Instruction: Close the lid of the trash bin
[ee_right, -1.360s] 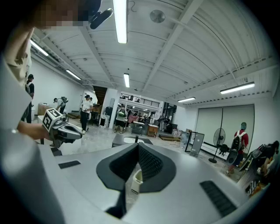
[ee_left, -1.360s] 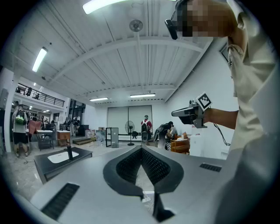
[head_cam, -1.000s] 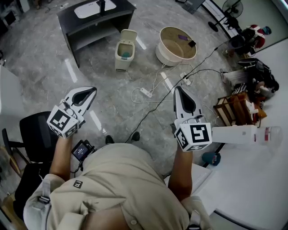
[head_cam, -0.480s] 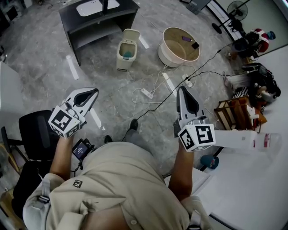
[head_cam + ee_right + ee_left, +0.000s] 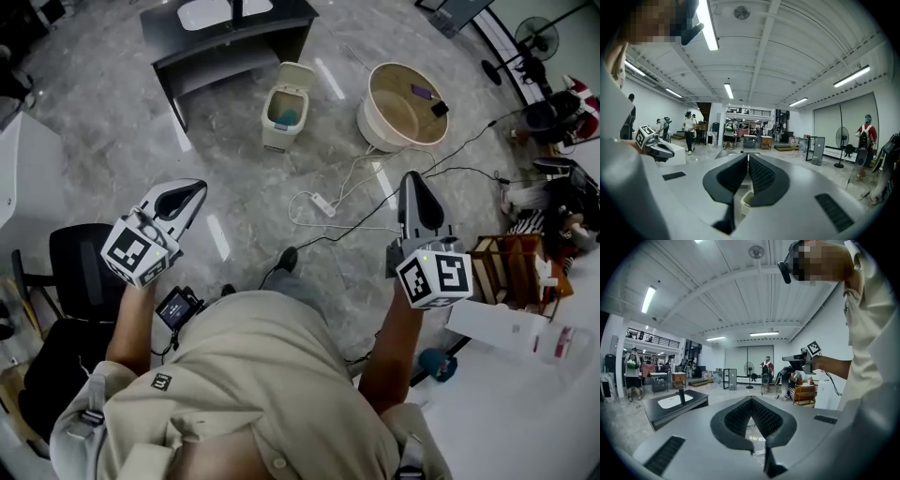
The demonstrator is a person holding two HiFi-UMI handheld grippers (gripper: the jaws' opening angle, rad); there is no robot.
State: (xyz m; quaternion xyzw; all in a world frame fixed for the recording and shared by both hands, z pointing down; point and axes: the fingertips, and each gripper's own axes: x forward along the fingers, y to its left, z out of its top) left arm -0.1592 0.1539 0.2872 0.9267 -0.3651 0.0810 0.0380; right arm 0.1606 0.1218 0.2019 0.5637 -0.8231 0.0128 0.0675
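Right claw (image 5: 413, 178) further right; trash bin (image 5: 278, 129) pale, lid (image 5: 296, 71) apparently upright.

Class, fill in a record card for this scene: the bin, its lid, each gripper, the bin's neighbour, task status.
trash bin: on the floor, ahead of the person
lid: open, tipped up at the back
left gripper: fingers together, empty, well apart from the bin
right gripper: fingers together, empty, well apart from the bin
neighbour: round beige tub, right of the bin
task status: lid not yet closed

Beige short-sleeved shirt (image 5: 253, 375) (small dark logo), grey hand-held grippers (image 5: 190, 190) (image 5: 413, 178) bearing black-and-white marker cubes (image 5: 139, 251) (image 5: 434, 278).
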